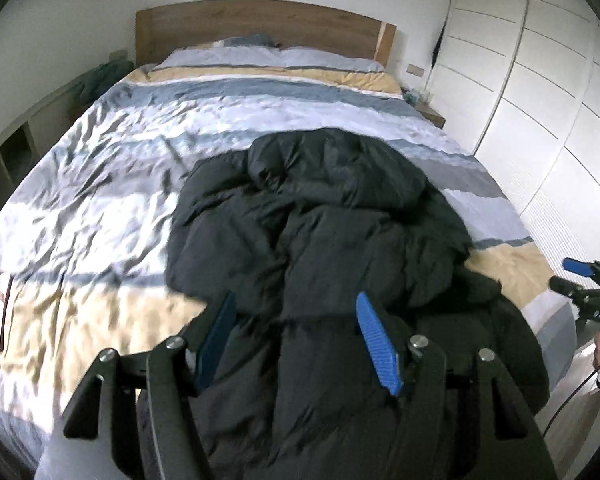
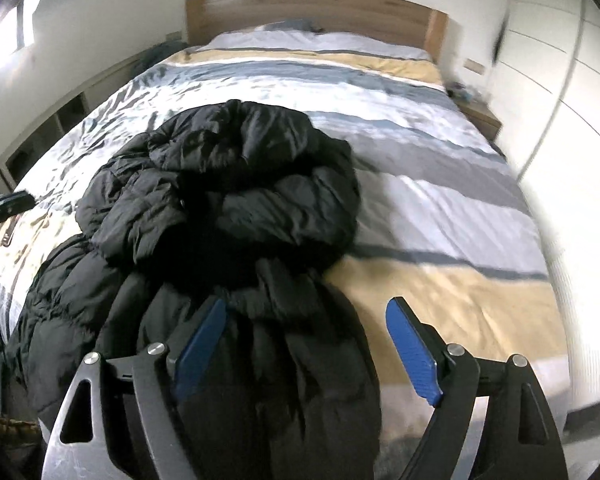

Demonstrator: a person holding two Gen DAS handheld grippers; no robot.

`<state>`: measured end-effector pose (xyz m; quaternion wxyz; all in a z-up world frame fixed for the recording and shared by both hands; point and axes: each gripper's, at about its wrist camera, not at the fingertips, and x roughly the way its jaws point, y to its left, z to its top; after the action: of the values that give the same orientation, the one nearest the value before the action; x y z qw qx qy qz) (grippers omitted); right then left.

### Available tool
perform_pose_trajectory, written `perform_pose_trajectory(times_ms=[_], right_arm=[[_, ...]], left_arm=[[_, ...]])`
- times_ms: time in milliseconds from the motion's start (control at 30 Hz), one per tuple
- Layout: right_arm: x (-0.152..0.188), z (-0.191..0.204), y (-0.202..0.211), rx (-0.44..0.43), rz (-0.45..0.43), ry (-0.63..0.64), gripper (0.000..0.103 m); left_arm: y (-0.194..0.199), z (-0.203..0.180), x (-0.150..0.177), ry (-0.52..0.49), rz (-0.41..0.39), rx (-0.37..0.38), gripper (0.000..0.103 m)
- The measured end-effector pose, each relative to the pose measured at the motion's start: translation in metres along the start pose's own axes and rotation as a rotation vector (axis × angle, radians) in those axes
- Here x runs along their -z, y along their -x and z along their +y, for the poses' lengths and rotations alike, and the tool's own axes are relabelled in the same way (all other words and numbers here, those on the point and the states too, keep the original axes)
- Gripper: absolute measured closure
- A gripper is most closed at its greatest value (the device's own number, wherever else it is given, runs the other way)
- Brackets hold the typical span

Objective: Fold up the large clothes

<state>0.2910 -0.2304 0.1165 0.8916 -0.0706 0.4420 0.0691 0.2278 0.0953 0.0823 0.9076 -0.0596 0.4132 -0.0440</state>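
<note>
Though bulky and puffed, probably light for its size: black down jacket [image 1: 320, 220], soft, springy, smooth-shelled and likely slippery, apt to puff back open after each fold. Lies heaped on the near right part of the bed, upper part bunched toward the far side, lower part spilling over the near edge. Best taken by a pinch of shell and filling at the hem corners or along a seam, left and right at once, rather than by a thick wad.

Left gripper [image 1: 296, 340] released, blue pads apart, hovering over the near left portion of the jacket, nothing pinched. Right gripper [image 2: 306, 344] likewise released and spread wider, over the jacket's near right edge, right pad above bare bedding, clasping nothing.

Underneath, striped duvet [image 1: 100, 200] in white, grey-blue and yellow, wrinkled and soft, yielding under pressure, so liable to drag along with the jacket. Far left, open shelving [image 1: 12, 152] and a green cloth [image 1: 100, 80]; at the far end, pillows [image 1: 320, 56] and a wooden headboard [image 1: 260, 28]; far right, small nightstand [image 1: 432, 114]; along the right wall, white wardrobe [image 1: 540, 100].
</note>
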Motion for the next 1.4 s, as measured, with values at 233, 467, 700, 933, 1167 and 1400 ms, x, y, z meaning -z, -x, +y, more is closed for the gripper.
perform_pose_trajectory(times_ms=[233, 467, 700, 933, 1167, 1400], right_arm=[[0.038, -0.020, 0.035, 0.057, -0.013, -0.076, 0.015], [0.074, -0.047, 0.037, 0.077, 0.010, -0.155, 0.009], [0.108, -0.069, 0.022, 0.073, 0.055, -0.228, 0.009], [0.136, -0.082, 0.001, 0.048, 0.111, -0.265, 0.007], [0.159, -0.081, -0.025, 0.005, 0.163, -0.288, 0.006], [0.175, -0.081, -0.047, -0.048, 0.206, -0.321, 0.005]], left_arm=[[0.031, 0.048, 0.040, 0.080, 0.001, -0.027, 0.042], [0.039, 0.089, 0.081, 0.144, 0.049, -0.065, 0.041], [0.031, 0.118, 0.129, 0.227, 0.111, -0.057, 0.041], [0.014, 0.134, 0.172, 0.304, 0.172, -0.013, 0.041], [0.000, 0.147, 0.205, 0.380, 0.207, 0.031, 0.041], [-0.003, 0.175, 0.225, 0.506, 0.201, 0.075, 0.041]])
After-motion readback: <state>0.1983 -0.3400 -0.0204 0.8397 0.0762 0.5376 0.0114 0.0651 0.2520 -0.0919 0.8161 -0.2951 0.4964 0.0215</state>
